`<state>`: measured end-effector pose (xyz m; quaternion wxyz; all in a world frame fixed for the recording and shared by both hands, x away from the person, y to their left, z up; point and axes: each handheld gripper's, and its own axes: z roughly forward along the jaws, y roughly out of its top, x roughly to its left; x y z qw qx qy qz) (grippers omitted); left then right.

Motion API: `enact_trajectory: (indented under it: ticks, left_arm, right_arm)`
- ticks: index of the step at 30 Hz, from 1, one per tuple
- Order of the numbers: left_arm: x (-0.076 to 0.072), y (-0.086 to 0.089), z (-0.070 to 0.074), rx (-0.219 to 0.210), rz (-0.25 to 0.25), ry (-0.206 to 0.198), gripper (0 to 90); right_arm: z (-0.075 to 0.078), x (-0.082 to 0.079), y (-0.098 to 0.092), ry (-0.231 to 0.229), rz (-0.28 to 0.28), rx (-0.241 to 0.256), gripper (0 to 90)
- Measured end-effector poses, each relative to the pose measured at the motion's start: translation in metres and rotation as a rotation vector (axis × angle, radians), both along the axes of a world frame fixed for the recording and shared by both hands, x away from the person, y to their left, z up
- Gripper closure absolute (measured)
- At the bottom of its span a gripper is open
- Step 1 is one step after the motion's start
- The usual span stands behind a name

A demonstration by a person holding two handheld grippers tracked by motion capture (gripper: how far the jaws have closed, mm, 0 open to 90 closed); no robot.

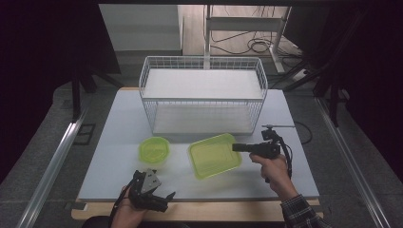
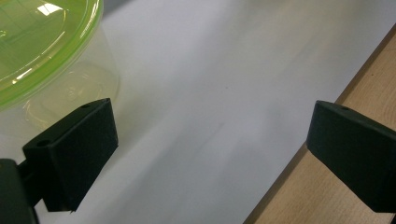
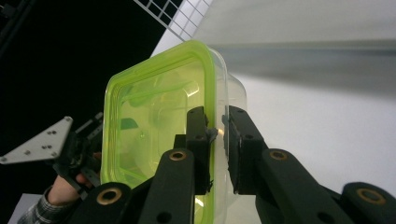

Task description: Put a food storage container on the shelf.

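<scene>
A rectangular clear container with a lime green lid sits on the grey table top, in front of the wire basket. My right gripper comes in from the right and is shut on that container's right rim. In the right gripper view the jaws pinch the rim of the container, with the gripper tipped sideways. A round container with a green lid stands left of it. My left gripper is near the table's front edge, open and holding nothing. In its own view the left gripper has the round container just beyond its left jaw.
A white wire basket with a white floor stands at the back middle of the table. The wooden front edge lies under my left gripper's right jaw. Dark floor, metal rails and cables surround the table.
</scene>
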<state>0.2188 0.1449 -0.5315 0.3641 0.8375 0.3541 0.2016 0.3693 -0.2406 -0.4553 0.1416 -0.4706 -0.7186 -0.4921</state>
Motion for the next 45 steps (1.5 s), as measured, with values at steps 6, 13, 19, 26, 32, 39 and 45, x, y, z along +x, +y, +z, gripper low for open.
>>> enact_trajectory:
  ticks: [6,13,19,26,32,39,45]
  left_arm:
    - [0.000,-0.002,-0.001,0.007,-0.006,0.004,1.7]
    - [0.000,-0.002,-0.001,0.004,-0.006,0.004,1.7]
    - [0.000,-0.002,-0.001,0.005,-0.009,0.007,1.7]
    - [0.000,-0.002,-0.002,0.011,-0.014,0.012,1.7]
    - [0.001,-0.003,-0.003,0.019,-0.020,0.017,1.5]
    - [0.001,-0.004,-0.003,0.020,-0.025,0.020,1.4]
    - [0.001,-0.003,-0.003,0.013,-0.023,0.021,1.3]
  right_arm:
    - [0.013,0.003,0.002,-0.015,-0.003,0.015,79.8]
    - [0.030,0.007,0.005,-0.035,-0.006,0.025,79.9]
    - [0.049,0.012,0.007,-0.057,-0.015,0.032,79.9]
    - [0.069,0.017,0.011,-0.085,-0.025,0.039,79.8]
    - [0.086,0.024,0.013,-0.106,-0.040,0.058,79.8]
    - [0.106,0.035,0.019,-0.135,-0.062,0.069,79.9]
    - [0.122,0.048,0.027,-0.157,-0.088,0.065,79.9]
